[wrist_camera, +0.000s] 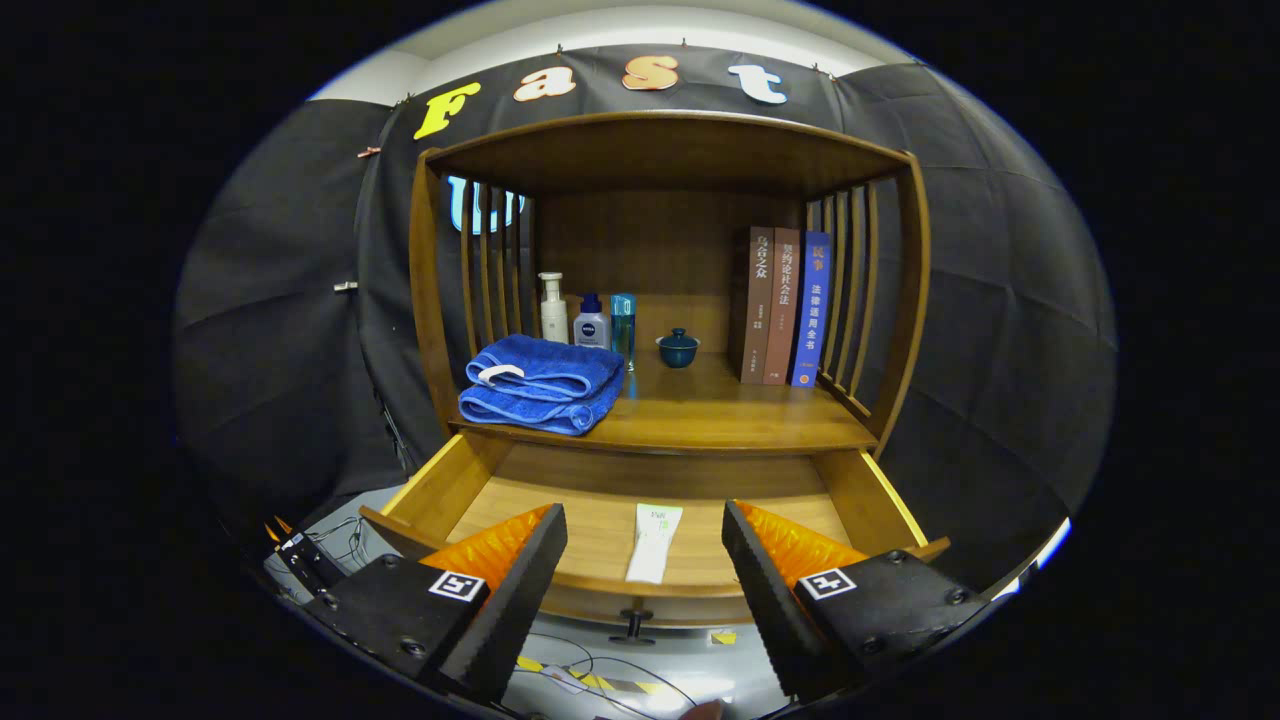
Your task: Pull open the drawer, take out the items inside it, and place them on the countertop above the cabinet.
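Note:
The wooden drawer [600, 590] stands pulled open below the cabinet's countertop [700, 415]. A white tube [653, 543] lies flat on the drawer floor, lengthwise toward me. My gripper [645, 555] is open, its fingers spread wide on either side of the tube and just in front of the drawer's front panel. The tube lies between and slightly beyond the fingertips, untouched. The drawer's small dark knob [633, 625] shows under the front edge, between the fingers.
On the countertop lie a folded blue towel [542, 383], three bottles [590, 320], a small dark lidded cup [678, 348] and three upright books [787, 305]. Slatted side walls and a top shelf [670, 140] enclose it. Cables lie on the floor below.

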Tool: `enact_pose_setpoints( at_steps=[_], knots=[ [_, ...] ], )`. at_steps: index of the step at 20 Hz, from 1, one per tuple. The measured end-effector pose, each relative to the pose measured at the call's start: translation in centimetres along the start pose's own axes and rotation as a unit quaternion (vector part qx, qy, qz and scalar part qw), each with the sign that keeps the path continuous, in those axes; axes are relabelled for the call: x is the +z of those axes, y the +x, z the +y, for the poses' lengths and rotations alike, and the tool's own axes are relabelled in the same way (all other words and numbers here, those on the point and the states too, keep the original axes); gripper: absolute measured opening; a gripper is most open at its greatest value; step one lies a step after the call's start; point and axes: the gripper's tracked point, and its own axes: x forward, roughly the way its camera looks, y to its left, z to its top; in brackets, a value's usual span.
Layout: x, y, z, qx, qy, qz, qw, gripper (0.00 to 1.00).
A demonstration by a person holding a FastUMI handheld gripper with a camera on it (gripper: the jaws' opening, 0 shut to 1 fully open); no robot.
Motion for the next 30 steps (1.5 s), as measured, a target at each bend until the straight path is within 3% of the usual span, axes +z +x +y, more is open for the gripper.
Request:
enact_pose_setpoints(
  at_steps=[5, 11, 16, 20, 24, 30],
  knots=[
    [-1.3, 6.0, 0.5, 0.011, -0.015, 0.119, 0.993, 0.97],
    [-7.5, 11.6, -0.7, 0.002, -0.024, 0.268, 0.963, 0.97],
    [-10.3, 14.6, -2.9, -0.027, -0.030, 0.316, 0.948, 0.97],
    [-12.2, 15.5, -2.9, -0.025, -0.015, 0.361, 0.932, 0.97],
    [-13.9, 16.0, -2.8, -0.026, -0.028, 0.403, 0.914, 0.88],
    [-16.3, 16.6, -1.7, -0.024, 0.015, 0.440, 0.897, 0.74]
  ],
)
